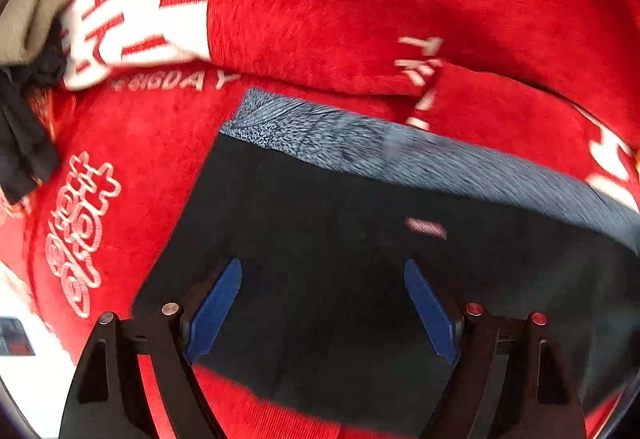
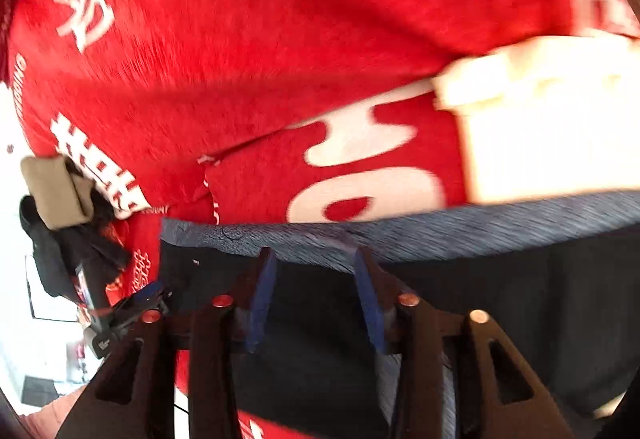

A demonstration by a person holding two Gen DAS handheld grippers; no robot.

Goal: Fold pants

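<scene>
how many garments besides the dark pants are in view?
3 at least: a tan piece and a black one bunched together past the left edge of the pants, and a folded cream one beyond the waistband. More may be hidden.

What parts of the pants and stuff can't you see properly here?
- Left wrist view: the dark pants run off the right and bottom edges; their small label is blurred, unreadable.
- Right wrist view: the pants' grey band is motion-smeared; the pale folded item is overexposed and cut by the right edge.
- Both views: the pants' legs are out of frame.

Bright daylight, motion blur at right, fisheye-curved dark corners
</scene>
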